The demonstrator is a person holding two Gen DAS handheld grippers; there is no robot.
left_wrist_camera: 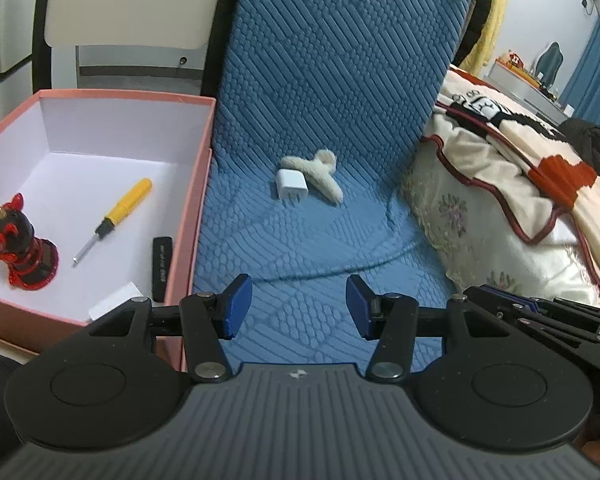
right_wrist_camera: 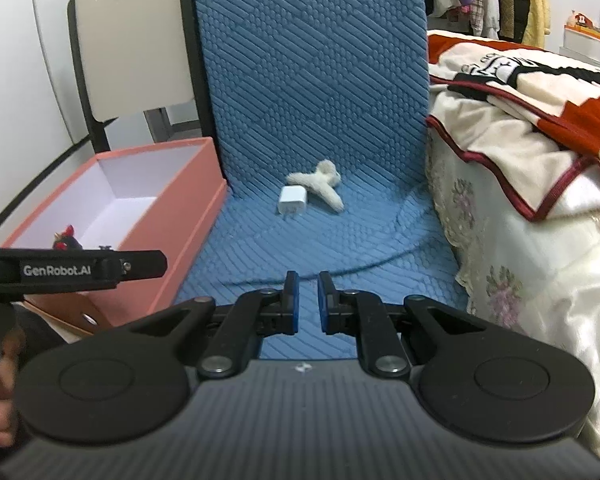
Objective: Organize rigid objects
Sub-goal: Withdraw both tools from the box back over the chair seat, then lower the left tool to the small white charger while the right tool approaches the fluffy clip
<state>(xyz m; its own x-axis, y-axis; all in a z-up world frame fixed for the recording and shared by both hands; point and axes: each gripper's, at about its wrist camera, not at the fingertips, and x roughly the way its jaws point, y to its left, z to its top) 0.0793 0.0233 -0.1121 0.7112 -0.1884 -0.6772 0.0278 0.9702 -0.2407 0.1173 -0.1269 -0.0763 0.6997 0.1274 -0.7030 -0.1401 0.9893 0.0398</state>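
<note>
Nearest, the left tool (left_wrist_camera: 299, 307) has its blue rubber pads parted and empty; the right tool (right_wrist_camera: 308, 302) is almost closed, holding nothing. Both hang over a quilted blue cushion (left_wrist_camera: 320, 240). At ten o'clock, a pink cardboard box (left_wrist_camera: 198, 184) holds a yellow-handled screwdriver (left_wrist_camera: 118, 216), tip toward seven o'clock. Farther, at twelve, a smooth white charger (left_wrist_camera: 292, 186), prongs toward six, touches a fuzzy cream hair clip (left_wrist_camera: 320, 174).
</note>
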